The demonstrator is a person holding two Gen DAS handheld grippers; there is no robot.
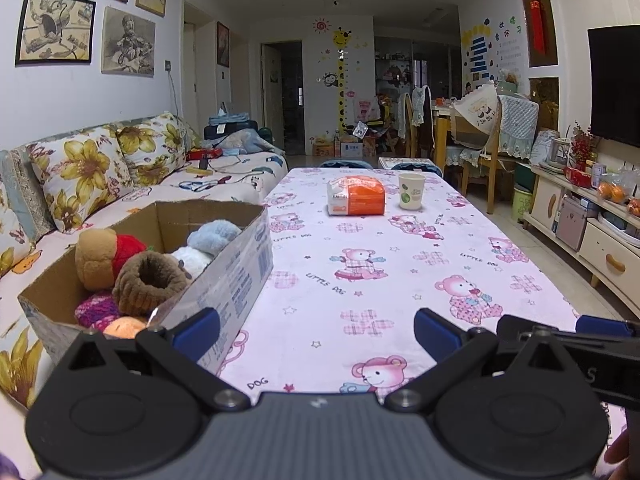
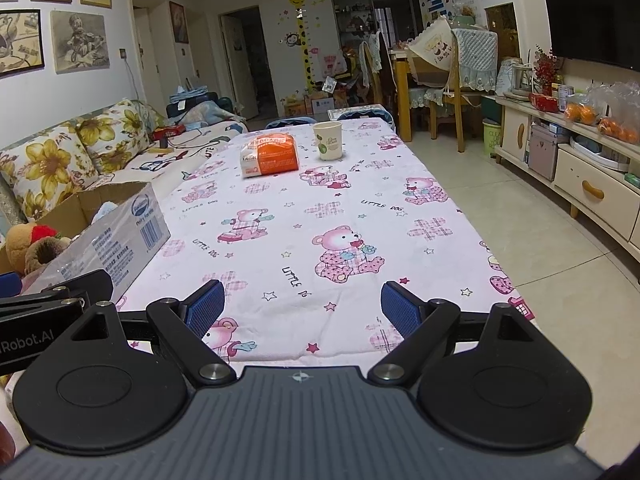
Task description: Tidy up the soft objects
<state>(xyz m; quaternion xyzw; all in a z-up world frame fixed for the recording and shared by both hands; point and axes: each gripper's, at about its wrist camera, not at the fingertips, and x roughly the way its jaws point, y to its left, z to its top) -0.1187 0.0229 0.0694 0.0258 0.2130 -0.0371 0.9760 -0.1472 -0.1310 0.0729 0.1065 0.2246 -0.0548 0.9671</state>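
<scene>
A: Left gripper (image 1: 316, 330)?
B: Fingers spread wide, nothing between them. Low over the near end of the table (image 1: 400, 240), above the bear-print cloth.
A: And the soft toys?
B: All in the box (image 1: 240, 256), at ten o'clock from that gripper, just beyond its left pad (image 1: 196, 332). Box on the table's left edge, beside the sofa (image 1: 100, 184).
A: Inside it?
B: Brown ring plush (image 1: 148, 280) nearest the middle. Tan plush (image 1: 96, 256) with a red piece (image 1: 128, 246) at eleven o'clock of the ring. Blue plush (image 1: 214, 234) and white plush (image 1: 192, 260) toward one o'clock. Purple knit (image 1: 98, 308) and an orange ball (image 1: 126, 326) at the near corner, closest to the gripper.
A: Right gripper (image 2: 302, 310)?
B: Also parted, holding nothing, over the cloth at the near edge. Box at nine to ten o'clock from it, well to the left, past the left gripper's tip. Tan and brown plush peeking over the rim.
A: Anything else on the table?
B: Tissue pack (image 1: 356, 196) at twelve o'clock, far end. Paper cup (image 1: 412, 191) just beside it at one o'clock. Both well apart from either gripper.
</scene>
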